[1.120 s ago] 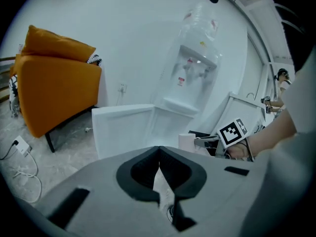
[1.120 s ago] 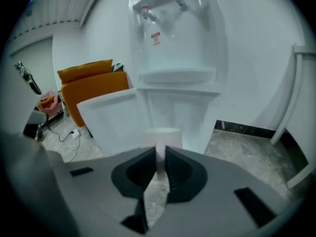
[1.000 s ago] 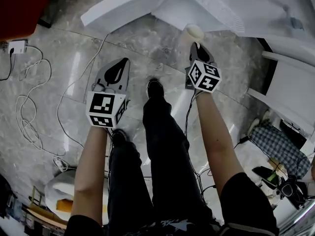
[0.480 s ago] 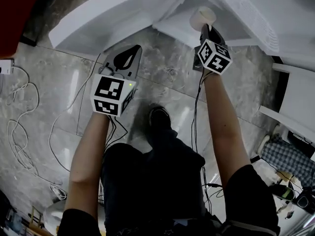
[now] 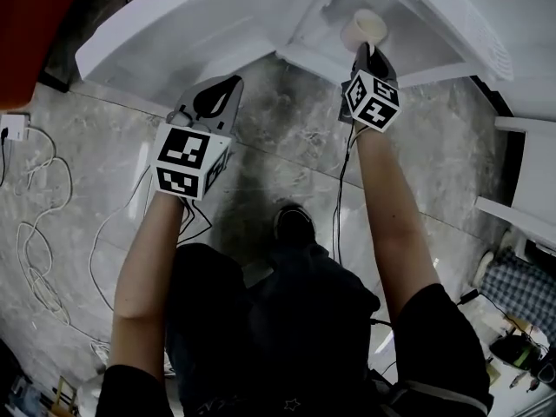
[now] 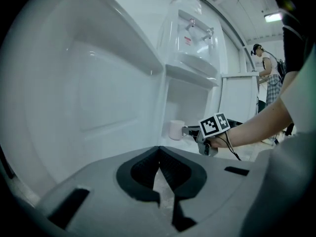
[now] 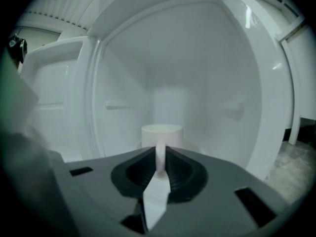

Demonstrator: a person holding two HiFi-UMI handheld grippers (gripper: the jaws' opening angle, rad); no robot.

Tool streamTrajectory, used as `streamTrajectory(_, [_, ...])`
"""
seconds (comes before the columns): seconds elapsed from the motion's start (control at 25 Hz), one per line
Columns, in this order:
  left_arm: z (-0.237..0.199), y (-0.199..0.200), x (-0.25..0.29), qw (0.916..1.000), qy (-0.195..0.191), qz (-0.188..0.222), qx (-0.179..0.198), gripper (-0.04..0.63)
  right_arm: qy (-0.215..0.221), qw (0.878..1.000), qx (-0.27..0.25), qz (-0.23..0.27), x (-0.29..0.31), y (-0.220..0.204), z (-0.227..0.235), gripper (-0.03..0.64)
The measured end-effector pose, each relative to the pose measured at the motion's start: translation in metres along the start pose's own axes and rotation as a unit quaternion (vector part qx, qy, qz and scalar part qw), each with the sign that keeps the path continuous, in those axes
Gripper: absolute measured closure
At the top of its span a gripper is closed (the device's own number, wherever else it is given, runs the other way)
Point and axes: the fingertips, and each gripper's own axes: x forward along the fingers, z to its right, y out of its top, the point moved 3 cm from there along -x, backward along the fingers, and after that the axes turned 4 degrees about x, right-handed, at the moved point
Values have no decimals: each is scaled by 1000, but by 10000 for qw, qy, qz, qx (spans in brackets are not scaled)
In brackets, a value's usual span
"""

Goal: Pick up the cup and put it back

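A white cup hangs upright by its handle inside the open lower compartment of a white water dispenser. My right gripper is shut on the handle, and the cup body stands just beyond the jaw tips. Whether the cup's base touches the compartment floor is hidden. In the left gripper view the cup and the right gripper show at the compartment's mouth. My left gripper is shut and empty, held low in front of the open door.
The white door swings out to the left of the compartment. The dispenser's taps sit above it. Cables lie on the marble floor at left. White furniture stands at right. A person stands in the background.
The person has stepped toward the dispenser. My right gripper has carried the cup forward from over the floor into the open compartment. My left gripper has moved forward alongside, still shut.
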Motion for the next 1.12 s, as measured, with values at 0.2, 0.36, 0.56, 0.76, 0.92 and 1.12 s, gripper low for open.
streamTrajectory(0.2, [6, -5, -9, 10000, -84, -28, 35, 586, -24, 9991, -155, -383, 6, -9, -8, 557])
streamTrajectory(0.36, [3, -4, -15, 10000, -79, 1, -31, 586, 22, 9986, -129, -518, 5, -13, -16, 407])
streamTrajectory(0.56, [4, 12, -45, 9992, -131, 182, -339, 586, 13, 9974, -342, -627, -22, -9, -24, 368])
streamTrajectory(0.76, [12, 35, -128, 9982, -9, 252, -551, 585, 349, 9928, -569, -992, -93, 10, -74, 371])
streamTrajectory(0.92, [22, 61, -185, 9972, 241, -29, -704, 586, 674, 9894, -559, -1159, -167, 50, -110, 377])
streamTrajectory(1.12, [45, 118, -258, 9939, 413, -105, -1013, 586, 905, 9894, -350, -1084, -255, 120, -138, 391])
